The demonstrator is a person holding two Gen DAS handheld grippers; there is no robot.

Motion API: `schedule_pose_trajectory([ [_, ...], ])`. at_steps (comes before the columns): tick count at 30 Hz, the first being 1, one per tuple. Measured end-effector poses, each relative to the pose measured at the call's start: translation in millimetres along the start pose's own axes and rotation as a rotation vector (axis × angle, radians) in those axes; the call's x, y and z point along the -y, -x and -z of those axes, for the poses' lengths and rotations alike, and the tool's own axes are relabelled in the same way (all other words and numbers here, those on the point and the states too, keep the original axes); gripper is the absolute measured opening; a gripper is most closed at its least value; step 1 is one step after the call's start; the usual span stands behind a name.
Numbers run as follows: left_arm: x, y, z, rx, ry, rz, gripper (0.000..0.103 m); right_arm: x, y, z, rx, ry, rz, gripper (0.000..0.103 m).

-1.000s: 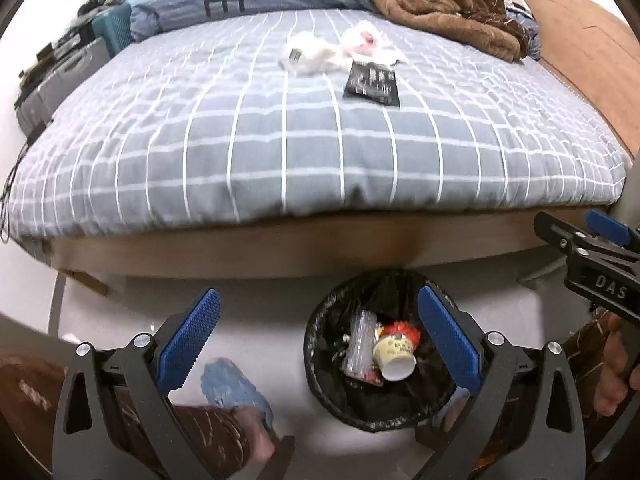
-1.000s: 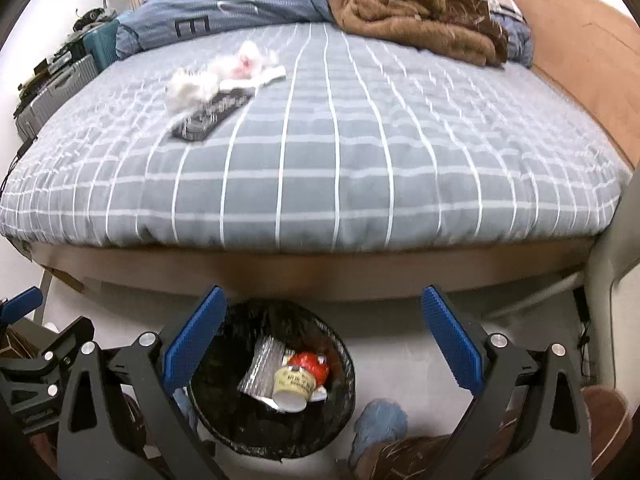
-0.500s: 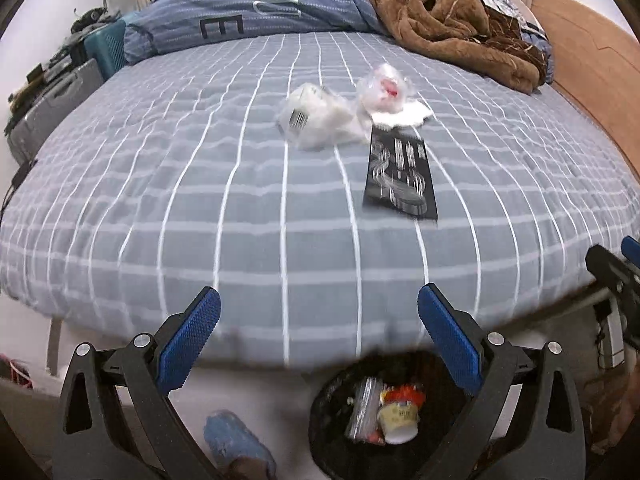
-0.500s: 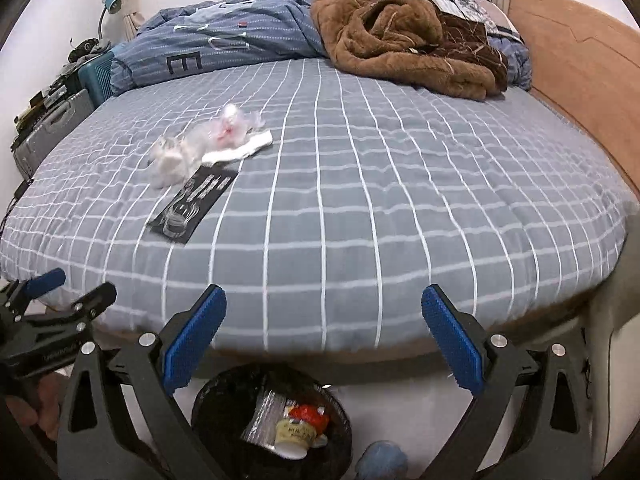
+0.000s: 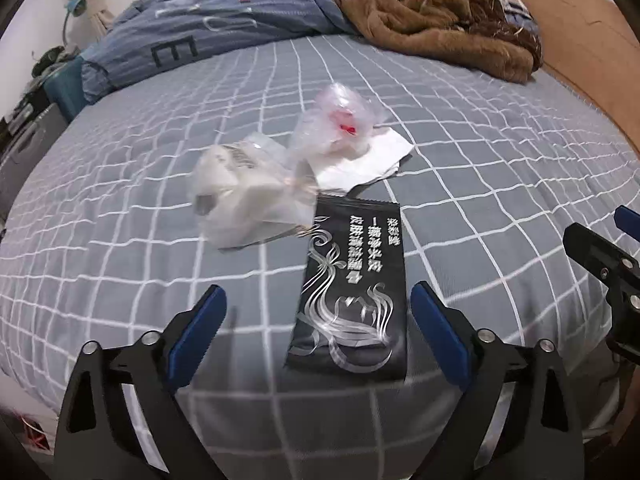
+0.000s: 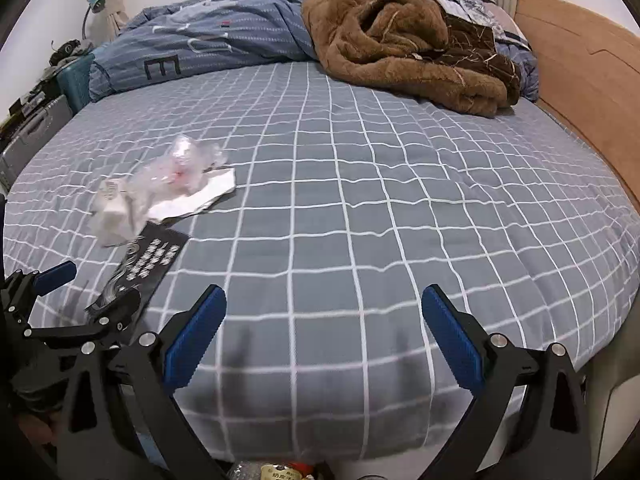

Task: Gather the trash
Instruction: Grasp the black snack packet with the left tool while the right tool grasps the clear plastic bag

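A black wrapper with silver print (image 5: 352, 292) lies flat on the grey checked bed (image 5: 500, 184), its near end between my left gripper's (image 5: 318, 322) open fingers. Behind it lie a crumpled clear plastic bag (image 5: 248, 196), a clear bag with red inside (image 5: 340, 124) and a white paper napkin (image 5: 368, 160). My right gripper (image 6: 324, 320) is open and empty over bare sheet to the right. In the right wrist view the wrapper (image 6: 144, 268), plastic bags (image 6: 160, 184) and left gripper (image 6: 60, 312) sit at the left.
A brown blanket (image 6: 400, 40) and a blue duvet (image 6: 216, 44) are heaped at the back of the bed. A wooden headboard (image 6: 580, 88) runs along the right. Cases and clutter (image 6: 32, 120) stand at the left. Bin contents (image 6: 280, 472) peek below the bed edge.
Both grippers have risen from the bin on the floor and moved forward over the bed. The left gripper now hangs over the black wrapper. Both stay open.
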State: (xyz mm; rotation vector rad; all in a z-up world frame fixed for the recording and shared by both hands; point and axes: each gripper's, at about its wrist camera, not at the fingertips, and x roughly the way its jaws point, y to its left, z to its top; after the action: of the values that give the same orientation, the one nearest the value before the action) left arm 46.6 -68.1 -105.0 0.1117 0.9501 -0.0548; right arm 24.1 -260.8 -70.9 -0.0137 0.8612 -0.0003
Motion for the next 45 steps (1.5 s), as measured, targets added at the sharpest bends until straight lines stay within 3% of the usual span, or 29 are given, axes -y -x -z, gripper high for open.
schedule_pose_trajectory([
  [5,2.3,-14.6,-2.4,-0.044,0.033,0.006,0.077,2.0,-13.7,-10.8,-0.004,-0.002,0.001,0.094],
  [8,7.7,-15.8,-0.6,-0.063,0.021,0.006,0.057,-2.2,-17.9,-14.0,-0.009,0.01,0.001,0.094],
  [16,-2.9,-1.2,5.2,-0.053,0.072,0.025,0.026,-12.0,-20.5,-19.9,-0.003,0.02,-0.002,0.094],
  [24,-33.0,42.2,-2.0,0.034,0.094,0.076,0.026,-27.1,-23.2,-29.1,0.008,0.028,-0.023,0.094],
  [27,-58.7,51.9,-8.0,0.062,0.129,0.051,0.026,-38.4,-24.6,-37.1,0.022,0.03,-0.049,0.094],
  [30,-87.4,47.9,-15.7,0.063,0.182,0.027,0.026,-54.8,-27.4,-46.8,0.029,0.038,-0.107,0.094],
  [35,-126.3,37.3,-26.6,0.063,0.237,0.002,0.026,-87.2,-34.7,-63.0,0.052,0.102,-0.129,0.094],
  [45,-161.4,12.6,-50.6,0.076,0.23,-0.045,0.027,-116.8,-67.3,-92.3,0.047,0.116,-0.175,0.089],
])
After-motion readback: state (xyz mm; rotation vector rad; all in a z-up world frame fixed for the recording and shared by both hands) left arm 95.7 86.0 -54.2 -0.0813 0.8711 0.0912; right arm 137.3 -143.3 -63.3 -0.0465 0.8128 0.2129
